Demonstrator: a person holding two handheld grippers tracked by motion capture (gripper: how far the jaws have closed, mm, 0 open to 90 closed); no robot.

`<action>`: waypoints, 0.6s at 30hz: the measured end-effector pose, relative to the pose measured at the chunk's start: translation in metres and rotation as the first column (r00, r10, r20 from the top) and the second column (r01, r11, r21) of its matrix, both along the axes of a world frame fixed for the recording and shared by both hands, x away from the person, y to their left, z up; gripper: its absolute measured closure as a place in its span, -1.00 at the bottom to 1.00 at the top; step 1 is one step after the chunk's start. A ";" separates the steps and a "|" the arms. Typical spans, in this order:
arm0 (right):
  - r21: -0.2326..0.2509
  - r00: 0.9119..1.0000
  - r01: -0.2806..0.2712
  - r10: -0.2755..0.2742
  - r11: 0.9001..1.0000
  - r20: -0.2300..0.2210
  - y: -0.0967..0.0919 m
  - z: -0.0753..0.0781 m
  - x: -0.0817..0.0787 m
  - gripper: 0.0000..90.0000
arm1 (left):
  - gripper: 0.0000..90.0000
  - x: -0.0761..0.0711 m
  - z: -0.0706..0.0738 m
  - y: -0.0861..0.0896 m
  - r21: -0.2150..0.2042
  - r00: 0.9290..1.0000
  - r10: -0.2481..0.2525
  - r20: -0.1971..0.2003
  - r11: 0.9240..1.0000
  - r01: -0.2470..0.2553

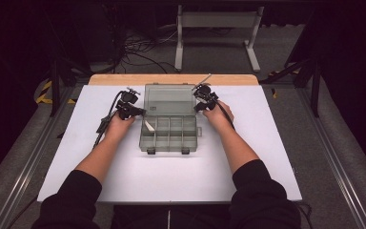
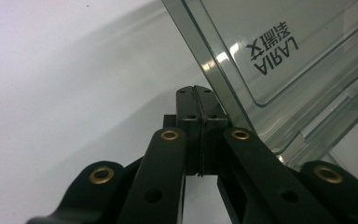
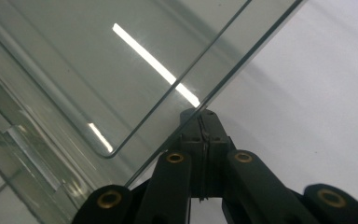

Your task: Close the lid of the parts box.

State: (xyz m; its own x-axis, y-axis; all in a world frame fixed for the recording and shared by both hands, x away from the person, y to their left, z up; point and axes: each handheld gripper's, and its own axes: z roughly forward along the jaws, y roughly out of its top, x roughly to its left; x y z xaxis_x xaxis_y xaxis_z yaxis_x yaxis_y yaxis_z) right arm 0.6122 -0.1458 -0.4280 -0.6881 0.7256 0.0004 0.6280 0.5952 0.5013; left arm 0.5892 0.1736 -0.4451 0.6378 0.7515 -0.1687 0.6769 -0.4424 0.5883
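Observation:
A clear grey plastic organiser box (image 1: 169, 143) lies open on the white table, its lid (image 1: 169, 99) raised at the back. The lid (image 2: 279, 51) carries the mark AIRAJ in the left gripper view. My left gripper (image 1: 140, 113) is at the box's left edge near the hinge; its jaws (image 2: 195, 93) are shut, tip against the lid's edge. On the other side, my right gripper (image 1: 198, 107) sits by the lid's right edge, also shut (image 3: 200, 115), with the lid (image 3: 98, 70) just beside its tip. A small white piece (image 1: 148, 125) lies in the left compartment.
The white table top (image 1: 171, 176) has bare room in front of the box and on both sides. Two latches (image 1: 151, 150) sit on the box's front wall. Past the table's wooden far edge (image 1: 171, 78) are cables and a white frame on the floor.

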 end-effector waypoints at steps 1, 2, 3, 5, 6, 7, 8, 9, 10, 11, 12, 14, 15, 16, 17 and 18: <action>0.009 1.000 0.005 -0.005 1.000 0.000 -0.001 0.001 0.000 1.00 | 0.99 0.000 0.000 0.000 0.000 1.000 0.000 0.000 1.000 0.000; 0.016 1.000 0.006 -0.006 1.000 0.007 -0.001 0.002 0.000 1.00 | 1.00 -0.001 0.001 0.000 0.003 1.000 0.001 0.009 1.000 -0.001; 0.017 1.000 0.004 -0.005 1.000 0.015 -0.002 0.003 0.000 1.00 | 0.99 -0.001 0.002 0.000 0.006 1.000 0.000 0.015 1.000 0.000; 0.019 1.000 0.004 -0.004 1.000 0.019 -0.002 0.005 -0.001 1.00 | 0.99 -0.001 0.003 -0.001 0.000 1.000 0.002 0.016 1.000 -0.002; 0.019 1.000 0.004 -0.005 1.000 0.026 -0.003 0.006 -0.001 1.00 | 0.99 -0.001 0.004 -0.001 -0.002 1.000 0.003 0.021 1.000 -0.003; 0.023 0.999 0.007 -0.008 1.000 0.031 -0.003 0.007 -0.002 1.00 | 0.99 -0.002 0.006 0.000 -0.003 1.000 0.003 0.028 1.000 -0.003; 0.023 0.999 0.004 -0.005 1.000 0.035 -0.003 0.008 -0.002 1.00 | 1.00 -0.002 0.007 0.000 -0.004 0.999 0.003 0.032 1.000 -0.003; 0.027 0.999 0.008 -0.009 1.000 0.041 -0.003 0.009 -0.002 1.00 | 0.99 -0.002 0.007 0.000 -0.006 0.999 0.006 0.035 1.000 -0.006; 0.030 0.999 0.009 -0.011 1.000 0.043 -0.003 0.010 -0.003 1.00 | 0.99 -0.002 0.008 0.001 -0.010 0.999 0.010 0.037 1.000 -0.009; 0.031 0.999 0.005 -0.006 1.000 0.046 -0.003 0.012 -0.003 1.00 | 0.99 -0.002 0.008 0.002 -0.011 0.999 0.009 0.036 1.000 -0.009; 0.034 0.999 0.004 -0.006 0.999 0.053 -0.002 0.013 -0.004 1.00 | 0.99 -0.002 0.009 0.002 -0.012 0.999 0.013 0.037 1.000 -0.013; 0.032 0.998 -0.003 0.001 0.999 0.064 -0.001 0.015 -0.005 1.00 | 0.99 -0.002 0.010 0.003 -0.010 0.999 0.014 0.044 1.000 -0.014; 0.031 0.998 -0.003 0.001 1.000 0.069 0.000 0.016 -0.005 1.00 | 0.99 -0.003 0.011 0.004 -0.011 0.999 0.015 0.045 1.000 -0.015; 0.028 0.997 -0.008 0.006 1.000 0.076 0.000 0.016 -0.006 1.00 | 0.99 -0.003 0.011 0.004 -0.014 0.999 0.016 0.050 1.000 -0.015; 0.034 0.997 -0.004 0.001 0.999 0.078 0.000 0.017 -0.006 1.00 | 0.99 -0.003 0.012 0.005 -0.018 0.998 0.018 0.056 1.000 -0.017; 0.034 0.997 -0.004 0.001 0.999 0.078 0.000 0.017 -0.006 1.00 | 0.99 -0.003 0.012 0.005 -0.018 0.998 0.018 0.056 1.000 -0.017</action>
